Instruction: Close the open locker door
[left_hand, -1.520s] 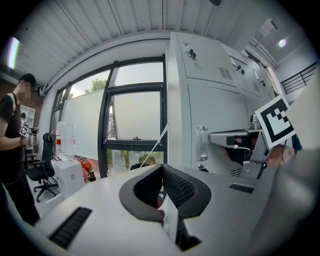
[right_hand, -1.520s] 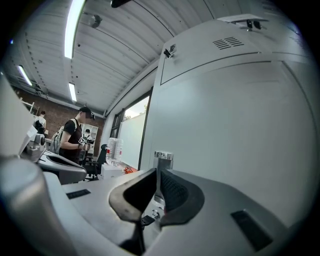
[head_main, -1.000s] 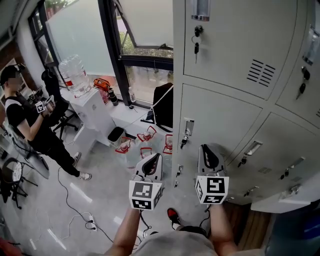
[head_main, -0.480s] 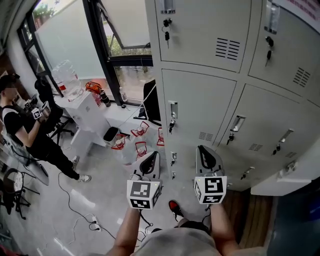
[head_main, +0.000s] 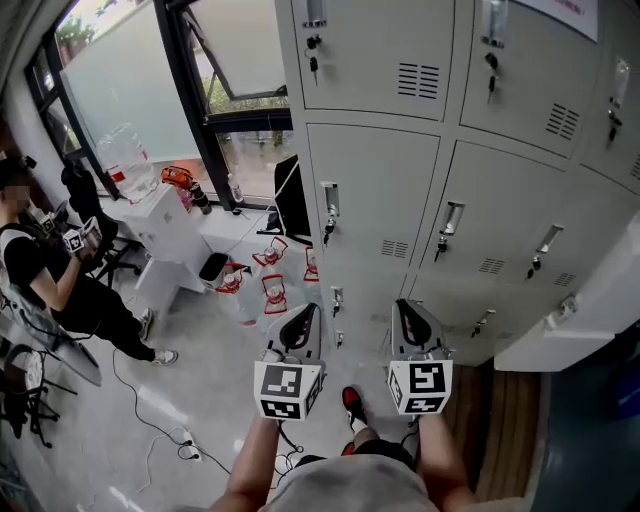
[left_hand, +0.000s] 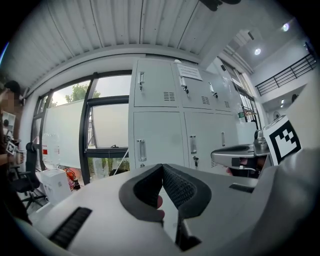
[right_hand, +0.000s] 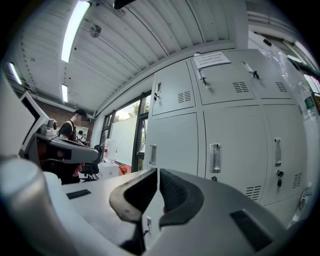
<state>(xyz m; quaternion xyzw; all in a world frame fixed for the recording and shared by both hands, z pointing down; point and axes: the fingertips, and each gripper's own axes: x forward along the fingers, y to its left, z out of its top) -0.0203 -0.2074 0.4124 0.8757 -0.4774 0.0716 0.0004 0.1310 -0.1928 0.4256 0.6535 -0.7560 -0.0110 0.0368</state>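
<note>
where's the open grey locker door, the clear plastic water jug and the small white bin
open grey locker door (head_main: 585, 320), head view, its pale panel
clear plastic water jug (head_main: 128, 160), head view, its body
small white bin (head_main: 212, 268), head view, its dark-lined top

Open locker door (head_main: 592, 328) partly off-frame

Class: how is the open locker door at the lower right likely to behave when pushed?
The open locker door looks like flat painted sheet metal, so it is probably stiff and fairly light. It juts out from the locker bank, so a push should swing it on its hinges rather than slide it. Its smooth face may be slippery.
</note>
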